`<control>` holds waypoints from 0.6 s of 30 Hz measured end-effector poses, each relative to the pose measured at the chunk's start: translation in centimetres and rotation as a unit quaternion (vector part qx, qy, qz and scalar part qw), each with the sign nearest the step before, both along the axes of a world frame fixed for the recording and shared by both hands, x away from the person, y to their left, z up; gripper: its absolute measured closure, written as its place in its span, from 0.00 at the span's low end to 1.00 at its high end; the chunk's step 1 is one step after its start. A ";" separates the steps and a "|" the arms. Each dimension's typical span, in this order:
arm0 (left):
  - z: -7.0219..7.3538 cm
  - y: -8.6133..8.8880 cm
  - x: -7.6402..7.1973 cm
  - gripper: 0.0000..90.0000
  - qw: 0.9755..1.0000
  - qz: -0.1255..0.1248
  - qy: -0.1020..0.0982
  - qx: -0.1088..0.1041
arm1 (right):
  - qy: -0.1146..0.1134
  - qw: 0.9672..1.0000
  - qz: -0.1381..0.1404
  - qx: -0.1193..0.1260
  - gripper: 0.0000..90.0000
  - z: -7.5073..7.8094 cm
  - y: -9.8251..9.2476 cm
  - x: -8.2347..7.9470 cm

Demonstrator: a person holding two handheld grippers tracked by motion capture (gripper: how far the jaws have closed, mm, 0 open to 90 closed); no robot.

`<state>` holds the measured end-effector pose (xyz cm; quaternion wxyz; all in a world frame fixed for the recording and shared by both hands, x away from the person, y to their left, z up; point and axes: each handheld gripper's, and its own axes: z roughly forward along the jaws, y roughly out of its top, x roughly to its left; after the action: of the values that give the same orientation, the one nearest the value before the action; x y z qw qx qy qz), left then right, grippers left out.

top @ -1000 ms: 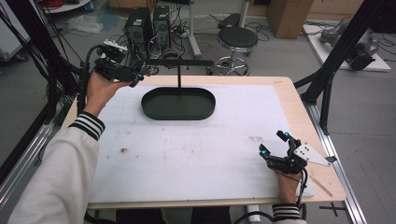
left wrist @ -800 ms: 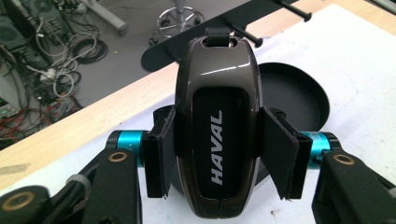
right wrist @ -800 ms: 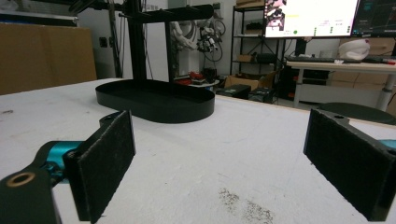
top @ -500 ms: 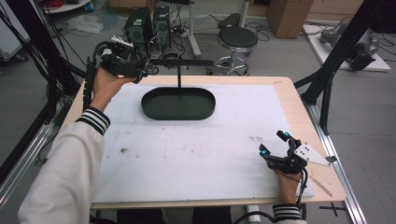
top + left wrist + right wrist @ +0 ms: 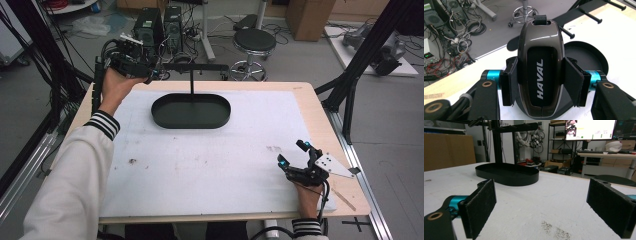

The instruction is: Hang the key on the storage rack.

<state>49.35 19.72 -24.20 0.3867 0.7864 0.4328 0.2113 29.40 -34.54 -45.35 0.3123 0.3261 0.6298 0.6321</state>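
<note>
your left gripper (image 5: pixel 541 82) pinching haval key fob (image 5: pixel 540 67) across its sides, held above black oval tray (image 5: pixel 191 111) far-left rim, fob's lower tip cut off, your right gripper (image 5: pixel 296 157) spread wide, well apart from tray

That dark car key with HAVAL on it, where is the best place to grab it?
Across its long smooth sides near the middle, as the left tongs hold the key fob now. The body is a slim flat oval, so pads on opposite edges probably sit steadiest, leaving its top loop free.
</note>
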 end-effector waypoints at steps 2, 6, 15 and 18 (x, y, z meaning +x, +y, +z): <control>-0.1 -0.1 0.3 0.54 1.000 -0.003 0.000 0.005 | 0.001 1.000 0.000 0.000 0.09 0.0 0.0 0.0; -0.8 0.0 1.0 0.54 1.000 0.008 0.007 0.013 | 0.000 1.000 0.000 0.000 0.09 0.0 0.0 0.0; -2.0 1.2 1.0 0.54 1.000 0.023 0.012 0.007 | 0.000 1.000 0.000 0.000 0.09 0.0 0.0 0.0; -2.6 1.6 0.9 0.54 0.999 0.024 0.020 0.012 | 0.000 1.000 -0.001 0.000 0.09 0.0 0.0 0.0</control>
<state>50.21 21.36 -26.83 0.3629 0.7847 0.4565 0.2102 29.40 -34.56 -45.36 0.3128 0.3266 0.6298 0.6316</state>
